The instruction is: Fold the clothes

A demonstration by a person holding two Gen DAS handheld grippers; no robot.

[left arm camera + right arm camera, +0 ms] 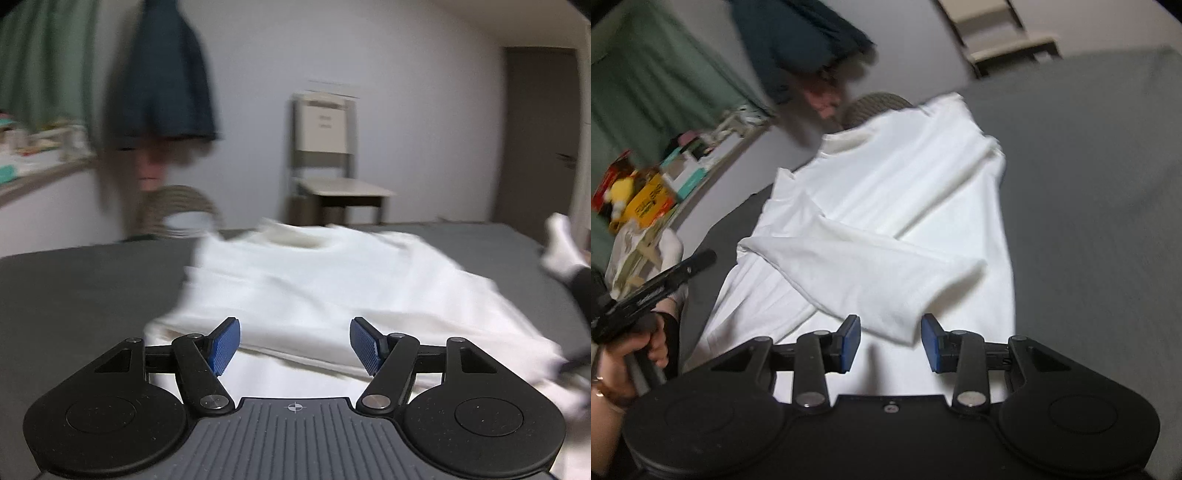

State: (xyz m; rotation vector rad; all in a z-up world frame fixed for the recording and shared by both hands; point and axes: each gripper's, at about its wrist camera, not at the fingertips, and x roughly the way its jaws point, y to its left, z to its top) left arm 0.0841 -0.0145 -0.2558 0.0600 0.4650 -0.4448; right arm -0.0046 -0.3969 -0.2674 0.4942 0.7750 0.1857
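On my far left in the right wrist view I see a hand (635, 343) wrapped around the handle of my left gripper (294, 345). In its own camera that gripper's blue ribbed pads (224, 345) stand wide apart with nothing between them, poised just above the near hem of the white long-sleeved cotton shirt (332, 280).

The shirt lies flat on the dark grey bed cover (1089, 184), collar pointing away from me toward the wall. One sleeve (864, 266) is folded diagonally across the body of the shirt, its cuff end lying close in front of my right gripper (890, 341). The right gripper's jaws are also parted, holding nothing, with the cuff just ahead of the gap; I cannot tell whether the pads touch the cloth.

Beyond the bed, a blurred dark blue garment (166, 74) hangs against the wall beside a green curtain (44, 62). Further right stands a beige wooden chair (328, 158), and at the right edge of the left wrist view a foot in a white sock (561, 251) rests on the cover.
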